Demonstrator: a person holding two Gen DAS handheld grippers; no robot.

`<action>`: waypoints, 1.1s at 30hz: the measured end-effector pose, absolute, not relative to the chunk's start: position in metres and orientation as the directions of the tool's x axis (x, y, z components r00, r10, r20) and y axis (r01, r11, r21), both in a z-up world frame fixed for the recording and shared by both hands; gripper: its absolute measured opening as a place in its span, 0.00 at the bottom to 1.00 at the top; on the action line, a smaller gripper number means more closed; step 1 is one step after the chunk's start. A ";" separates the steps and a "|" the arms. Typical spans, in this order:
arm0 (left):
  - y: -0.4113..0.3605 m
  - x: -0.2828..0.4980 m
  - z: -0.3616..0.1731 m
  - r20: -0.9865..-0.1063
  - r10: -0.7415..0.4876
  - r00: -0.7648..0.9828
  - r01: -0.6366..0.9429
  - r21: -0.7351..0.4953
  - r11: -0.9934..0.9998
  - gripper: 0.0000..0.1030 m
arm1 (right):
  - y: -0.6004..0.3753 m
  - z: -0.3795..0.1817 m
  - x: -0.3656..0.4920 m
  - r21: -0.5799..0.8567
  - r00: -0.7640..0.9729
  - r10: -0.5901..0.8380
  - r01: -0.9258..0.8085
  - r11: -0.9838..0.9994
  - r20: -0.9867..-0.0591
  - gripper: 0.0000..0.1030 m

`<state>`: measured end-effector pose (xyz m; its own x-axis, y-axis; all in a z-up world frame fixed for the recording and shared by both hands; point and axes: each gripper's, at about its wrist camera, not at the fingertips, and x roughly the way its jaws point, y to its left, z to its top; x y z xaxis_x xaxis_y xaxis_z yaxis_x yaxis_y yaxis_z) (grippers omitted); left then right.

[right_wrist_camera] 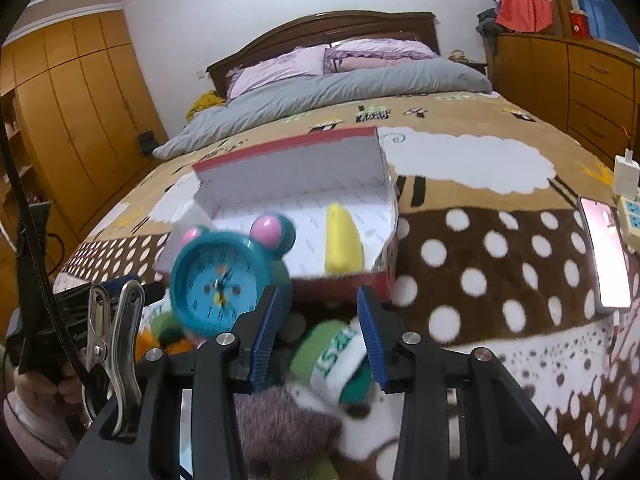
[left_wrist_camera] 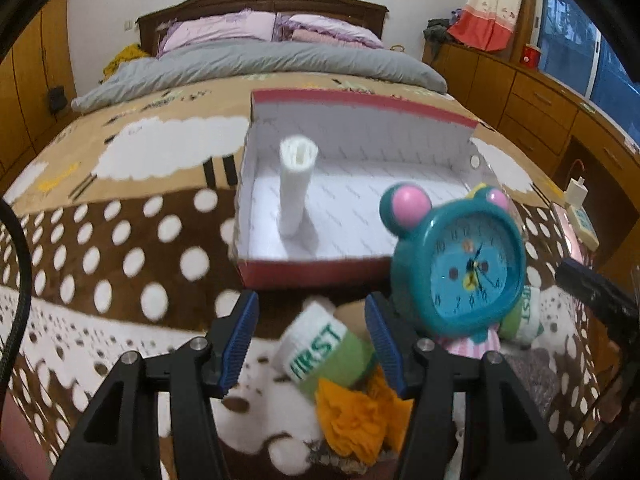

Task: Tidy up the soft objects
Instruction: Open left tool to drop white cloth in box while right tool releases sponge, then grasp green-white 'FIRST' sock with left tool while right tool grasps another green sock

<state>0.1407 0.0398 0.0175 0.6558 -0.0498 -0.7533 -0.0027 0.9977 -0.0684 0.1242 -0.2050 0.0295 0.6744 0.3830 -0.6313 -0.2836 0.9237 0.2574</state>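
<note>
Sorting barely begun

My left tool (left_wrist_camera: 310, 350) and right tool (right_wrist_camera: 318, 342) gape empty; ahead, the red-rimmed white cardboard box (left_wrist_camera: 320, 272) holds little, plush toys (left_wrist_camera: 320, 354) below remain.

Left claw (left_wrist_camera: 310, 344) and right claw (right_wrist_camera: 318, 340) agape, empty.

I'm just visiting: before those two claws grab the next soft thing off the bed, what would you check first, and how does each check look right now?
1. Left gripper jaws apart and empty: ok.
2. Right gripper jaws apart and empty: ok.
3. Shoe box open, floor space free: ok.
4. Green-and-white sock lined up between the left jaws: ok.
5. Teal alarm clock clear of the soft pile: not ok, it stands among the items.
6. Whether the clock is stable: cannot tell.
</note>
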 end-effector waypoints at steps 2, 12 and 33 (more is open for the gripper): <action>0.039 0.138 0.012 -0.760 -0.051 0.648 -0.011 -0.076 0.997 0.57 | -0.206 0.024 0.118 0.260 0.665 0.388 -0.289 0.922 -0.638 0.40; 0.039 0.130 -0.006 -0.775 -0.051 0.630 -0.043 -0.101 0.994 0.57 | -0.216 -0.008 0.119 0.295 0.632 0.390 -0.256 0.921 -0.670 0.40; 0.047 0.127 -0.020 -0.793 -0.104 0.600 -0.073 -0.183 0.980 0.57 | -0.213 -0.045 0.131 0.322 0.551 0.417 -0.265 0.909 -0.723 0.45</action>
